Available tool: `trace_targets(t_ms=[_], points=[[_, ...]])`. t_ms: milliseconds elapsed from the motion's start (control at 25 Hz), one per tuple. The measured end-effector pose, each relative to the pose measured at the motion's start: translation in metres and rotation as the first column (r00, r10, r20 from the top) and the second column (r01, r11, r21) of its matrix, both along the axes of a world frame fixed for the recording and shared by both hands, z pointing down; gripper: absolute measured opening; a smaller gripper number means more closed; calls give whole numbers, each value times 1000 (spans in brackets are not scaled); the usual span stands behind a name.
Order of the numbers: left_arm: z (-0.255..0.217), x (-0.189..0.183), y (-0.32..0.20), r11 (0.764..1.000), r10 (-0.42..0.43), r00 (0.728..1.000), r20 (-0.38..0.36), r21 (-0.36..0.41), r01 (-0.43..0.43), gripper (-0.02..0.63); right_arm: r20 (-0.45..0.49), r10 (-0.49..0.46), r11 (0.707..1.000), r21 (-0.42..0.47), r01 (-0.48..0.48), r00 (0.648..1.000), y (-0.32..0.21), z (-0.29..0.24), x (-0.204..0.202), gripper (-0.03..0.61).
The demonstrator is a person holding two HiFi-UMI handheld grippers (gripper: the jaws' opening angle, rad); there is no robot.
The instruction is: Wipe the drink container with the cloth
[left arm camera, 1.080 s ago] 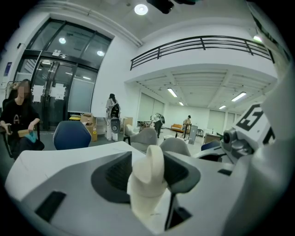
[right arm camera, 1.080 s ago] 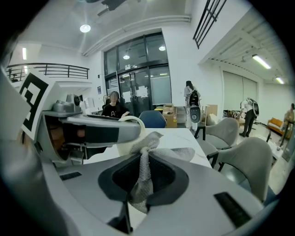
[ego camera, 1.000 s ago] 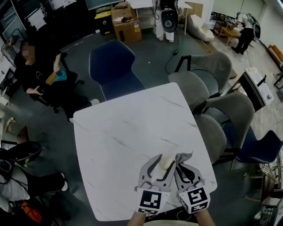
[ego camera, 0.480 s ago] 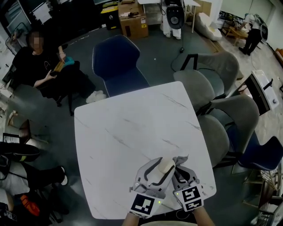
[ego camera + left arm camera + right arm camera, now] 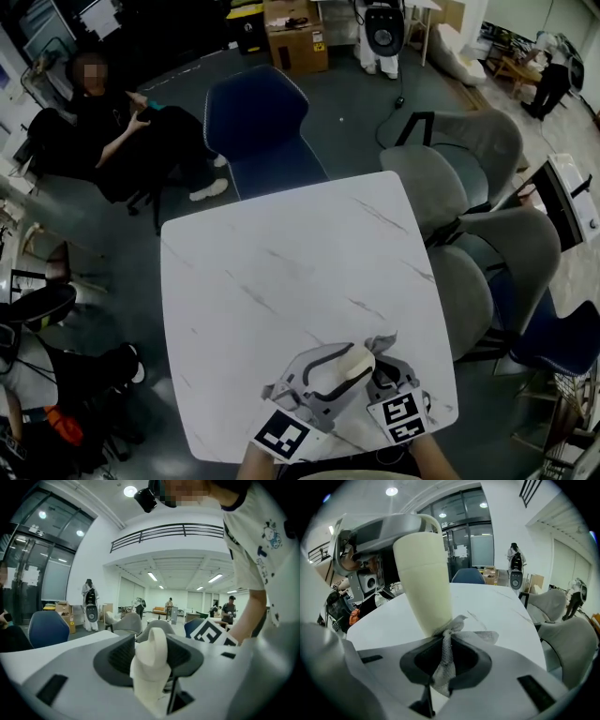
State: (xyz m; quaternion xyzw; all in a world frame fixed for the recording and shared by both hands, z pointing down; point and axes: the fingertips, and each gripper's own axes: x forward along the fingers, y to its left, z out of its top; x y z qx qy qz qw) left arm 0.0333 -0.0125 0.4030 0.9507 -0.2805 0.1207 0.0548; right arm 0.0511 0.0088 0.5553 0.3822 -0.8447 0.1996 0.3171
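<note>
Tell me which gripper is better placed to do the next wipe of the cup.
The right gripper, most likely. Its jaws are shut on the cloth, which lies against the narrow end of the cup. The left gripper is shut on the cup itself, so it can only steady it.

Left gripper (image 5: pixel 339 367), drink container (image 5: pixel 354 359): greater leftward tilt.

A large open lab or tech-office hall, not a home: a marble-look bench (image 5: pixel 281 281) ringed by a blue chair (image 5: pixel 262 131) and grey chairs (image 5: pixel 469 150), cardboard boxes (image 5: pixel 298 42) and a white standing machine (image 5: pixel 382 37) on the dark floor (image 5: pixel 356 103), glass walls (image 5: pixel 42 559), strip lights (image 5: pixel 152 576), a railed mezzanine (image 5: pixel 166 530) overhead
</note>
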Motion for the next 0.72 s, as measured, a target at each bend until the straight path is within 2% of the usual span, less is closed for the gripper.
trace_targets(t_ms=[160, 720], points=[[-1, 5, 3, 997, 82, 997, 7, 2, -82, 187, -21, -20, 999, -33, 19, 1000, 1, 11, 2, 51], [1, 3, 3, 976, 216, 976, 7, -21, -215, 187, -59, -112, 993, -44, 109, 992, 0, 24, 1, 51]])
